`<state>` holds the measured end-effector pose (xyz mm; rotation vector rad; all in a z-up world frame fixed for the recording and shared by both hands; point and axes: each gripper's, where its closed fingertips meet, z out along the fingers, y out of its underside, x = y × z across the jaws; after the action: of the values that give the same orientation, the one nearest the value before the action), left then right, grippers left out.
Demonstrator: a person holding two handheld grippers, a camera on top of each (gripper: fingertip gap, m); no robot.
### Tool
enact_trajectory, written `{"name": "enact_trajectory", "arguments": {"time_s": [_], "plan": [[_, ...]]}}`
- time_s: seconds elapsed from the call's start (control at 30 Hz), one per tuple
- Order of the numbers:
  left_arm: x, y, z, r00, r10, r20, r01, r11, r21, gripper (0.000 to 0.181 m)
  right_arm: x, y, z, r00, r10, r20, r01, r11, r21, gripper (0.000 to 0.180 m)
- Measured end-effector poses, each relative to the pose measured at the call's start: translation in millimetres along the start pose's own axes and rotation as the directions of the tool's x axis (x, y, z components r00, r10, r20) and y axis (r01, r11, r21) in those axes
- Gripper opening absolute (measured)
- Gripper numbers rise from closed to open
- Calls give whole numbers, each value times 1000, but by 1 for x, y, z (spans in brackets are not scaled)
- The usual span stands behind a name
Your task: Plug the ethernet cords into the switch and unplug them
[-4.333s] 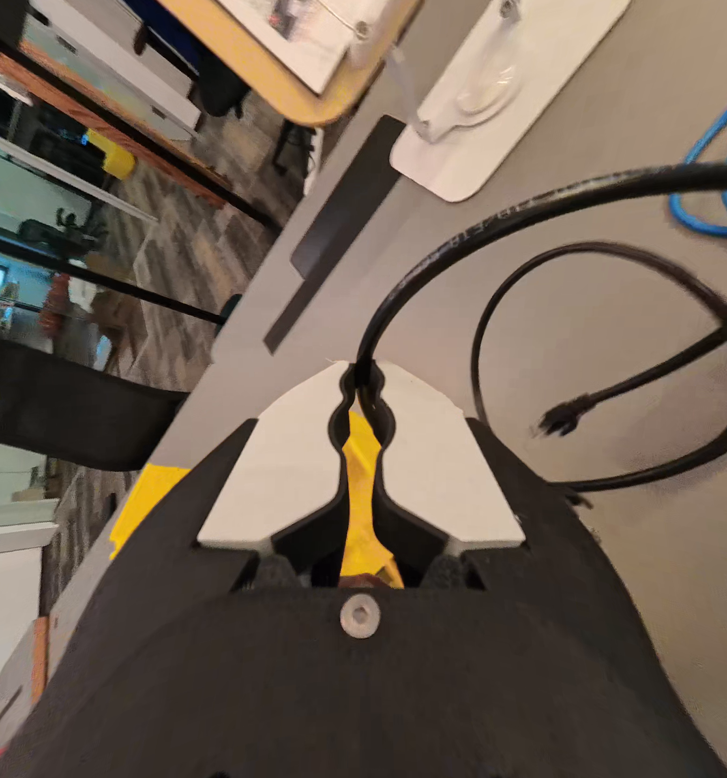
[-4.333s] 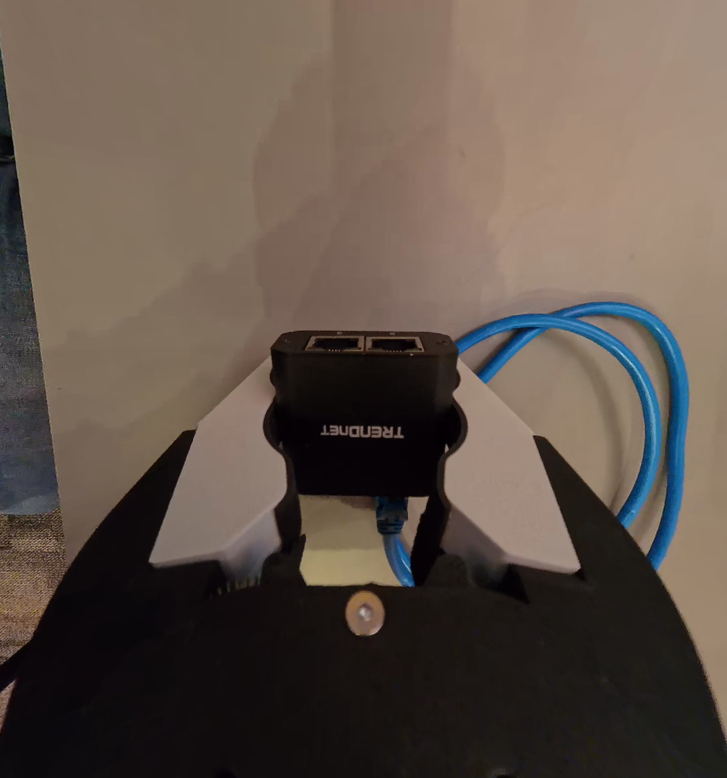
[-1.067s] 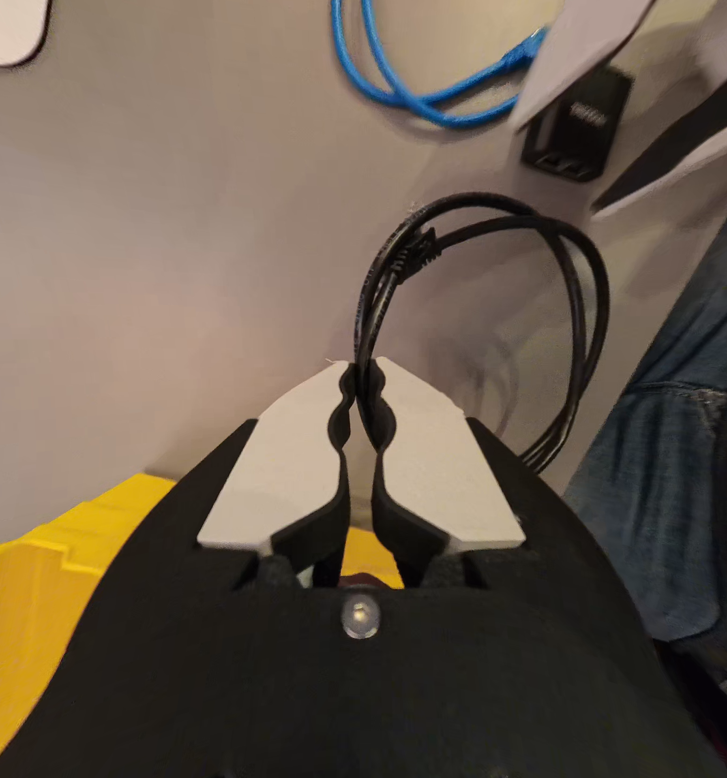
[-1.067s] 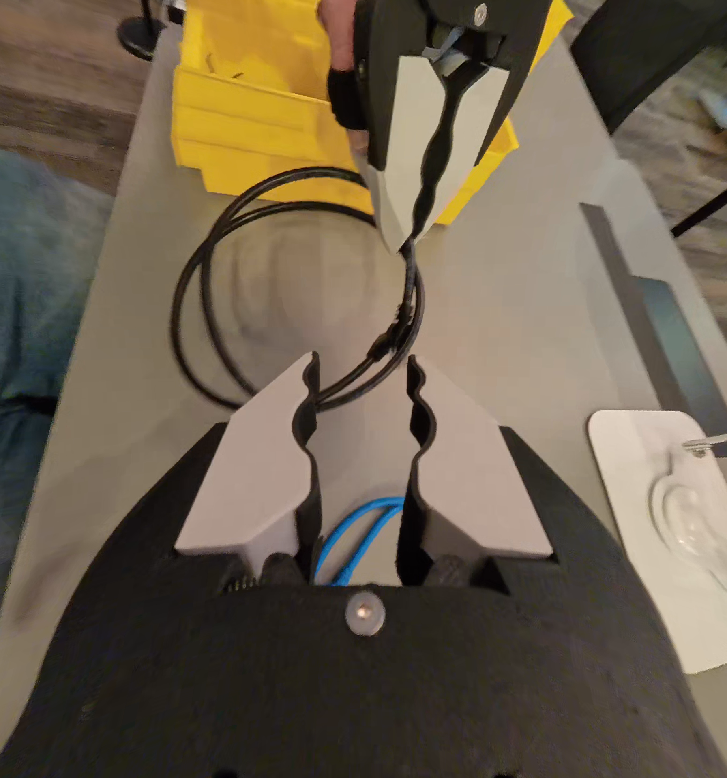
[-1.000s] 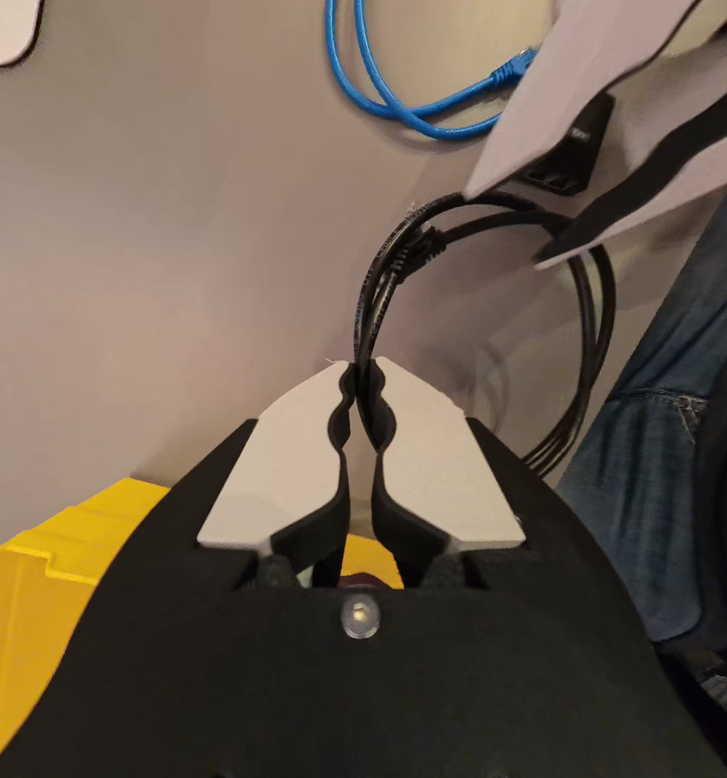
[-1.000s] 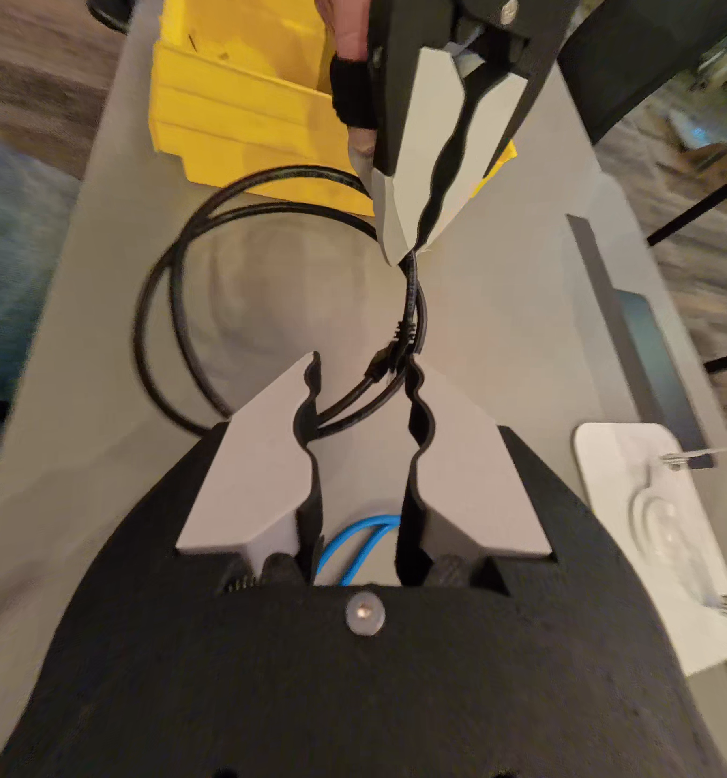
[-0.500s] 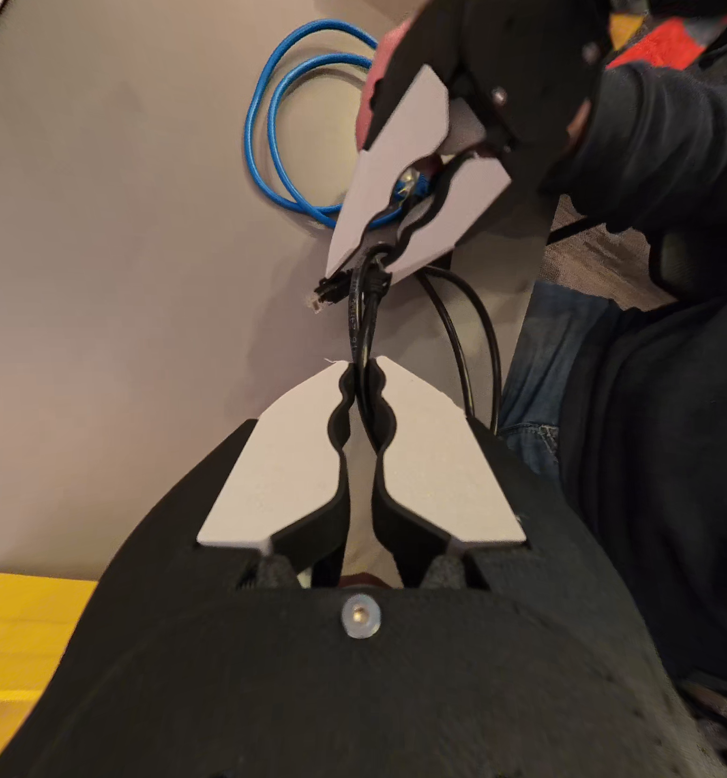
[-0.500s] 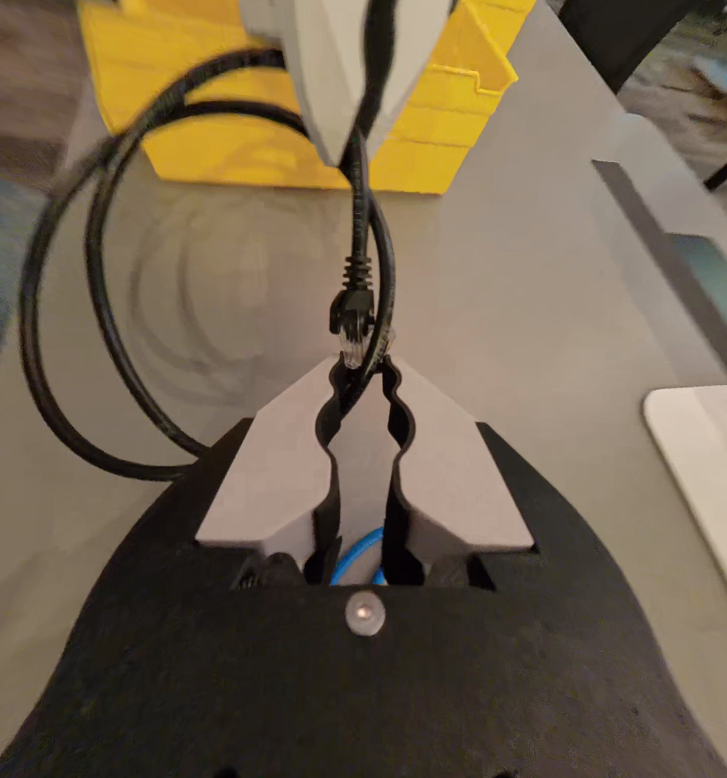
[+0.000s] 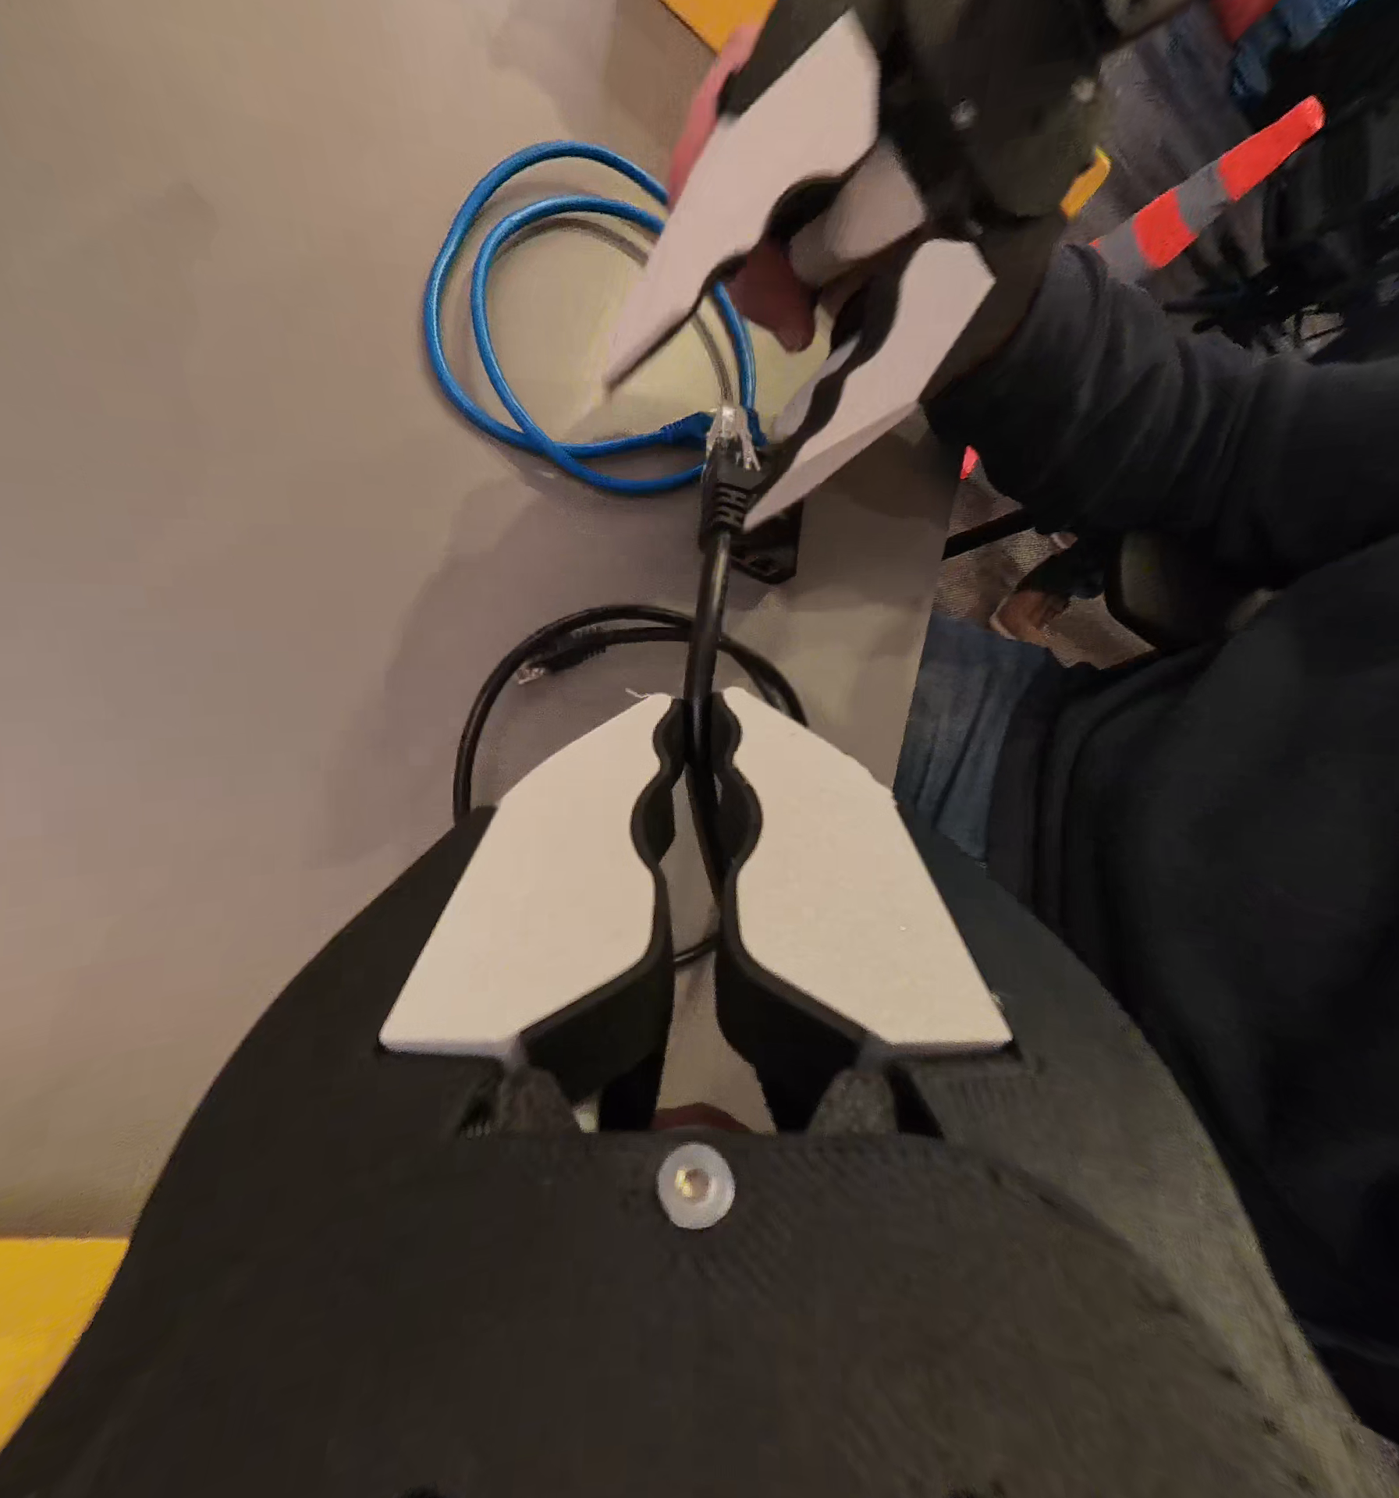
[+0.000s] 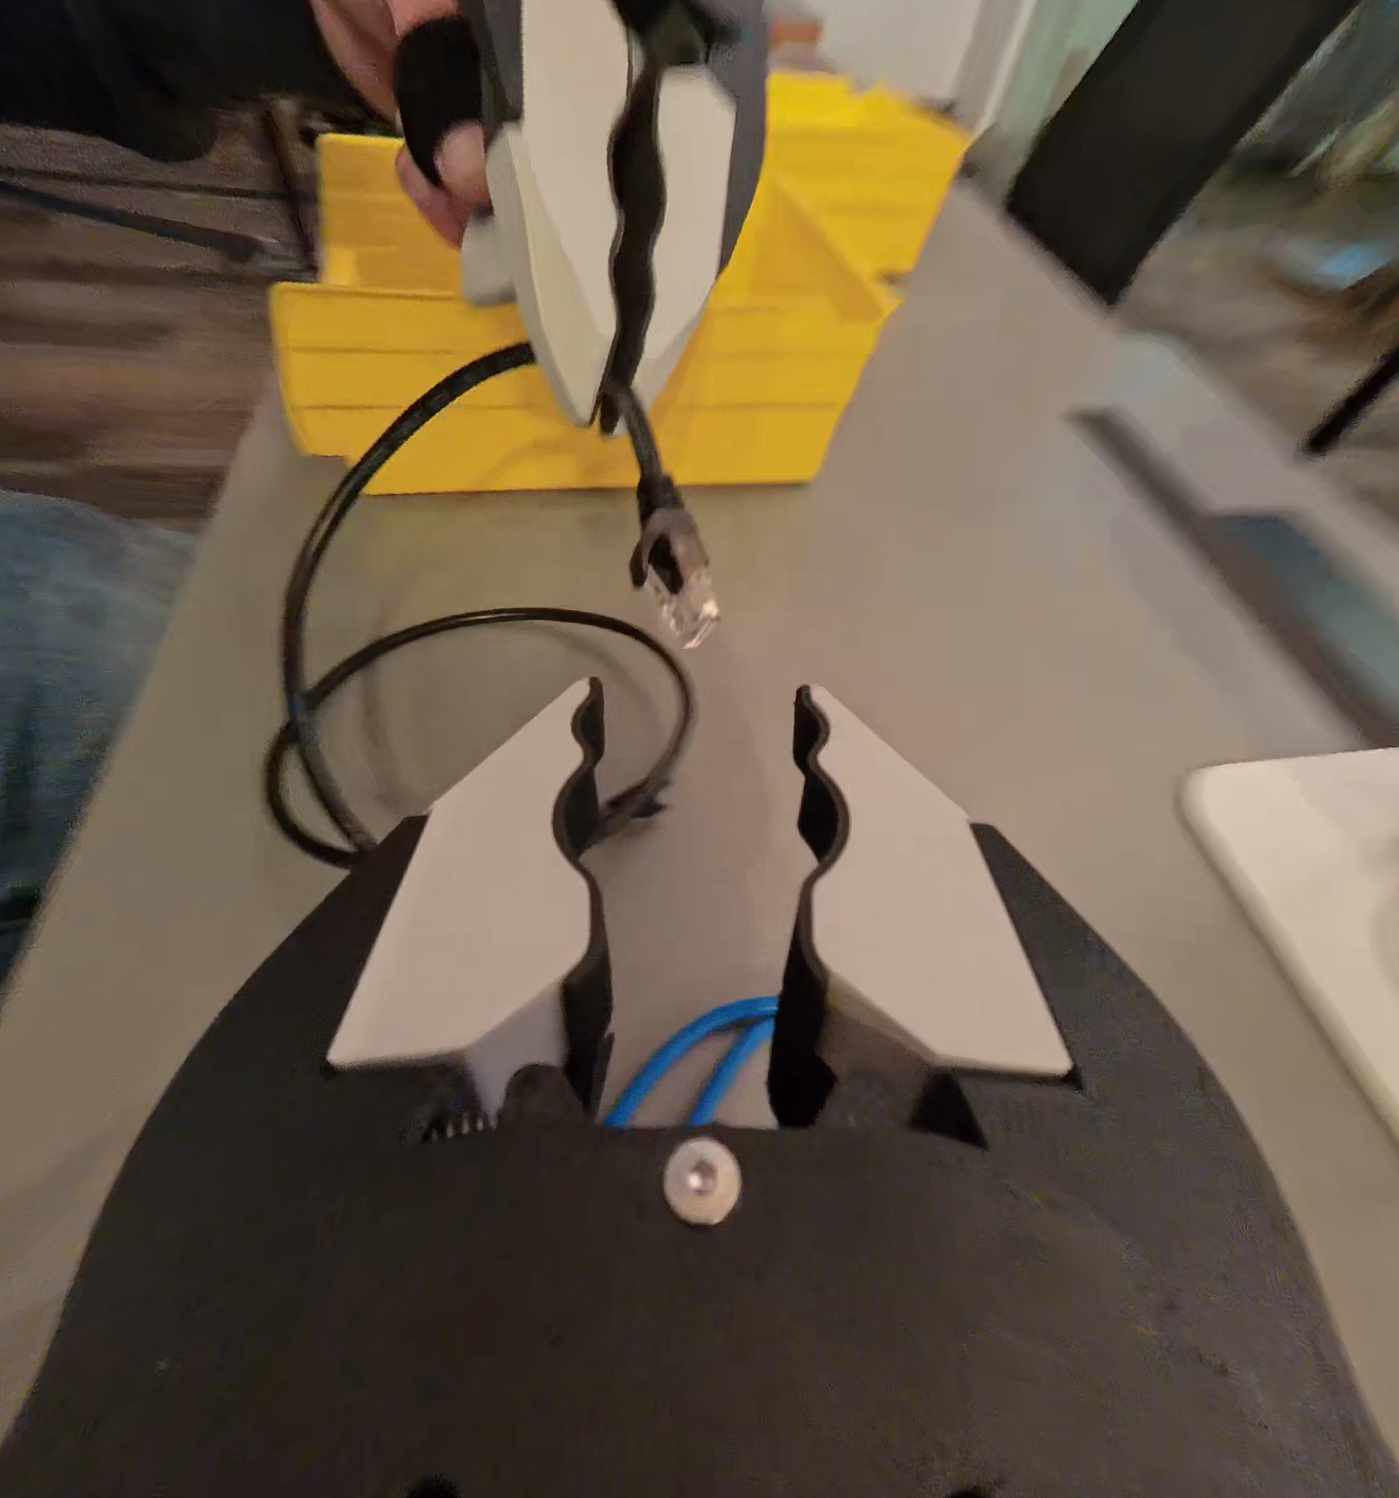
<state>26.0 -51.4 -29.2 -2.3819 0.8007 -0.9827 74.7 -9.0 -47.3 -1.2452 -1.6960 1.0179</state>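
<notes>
My left gripper [image 9: 692, 709] is shut on the black ethernet cord [image 9: 708, 616], a short way behind its clear plug [image 9: 730, 442], which sticks out ahead of the jaws. The cord's other plug [image 9: 546, 663] lies on the grey table. My right gripper [image 10: 696, 693] is open and empty, facing the plug [image 10: 684, 592] from a little below. It also shows in the left wrist view [image 9: 680, 450], open around the plug tip. The left gripper [image 10: 608, 409] hangs above in the right wrist view. The black switch [image 9: 769, 555] lies on the table, mostly hidden. A blue cord [image 9: 509, 324] is coiled beside it.
A yellow bin [image 10: 769, 357] stands at the table's far end behind the left gripper. A white flat base [image 10: 1328, 908] lies at the right. A person's jeans [image 10: 39, 648] are along the left table edge, and a dark sleeve [image 9: 1166, 454] shows behind the right gripper. Some 8 cm of space lies between my two pairs of fingers.
The right gripper, shut on the black cord by the plug half a second ago, has opened and let go. The plug now stands free ahead of the left gripper. Earlier the right gripper held the switch.
</notes>
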Motion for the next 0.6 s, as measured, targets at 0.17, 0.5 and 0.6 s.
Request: {"name": "enact_trajectory", "arguments": {"time_s": [0.17,0.5,0.6], "plan": [[5,-4,8,998,-34,-57,34,999,-3,5,1,-19,-4,900,-403,-166,390,914,-109,34],[13,-27,1,949,274,153,-286,956,60,34,-18,-28,-3,974,-227,9,227,974,0,12],[24,-40,4,814,501,295,-511,858,-46,57,-21,-34,-6,990,-101,94,92,991,98,12]]}}
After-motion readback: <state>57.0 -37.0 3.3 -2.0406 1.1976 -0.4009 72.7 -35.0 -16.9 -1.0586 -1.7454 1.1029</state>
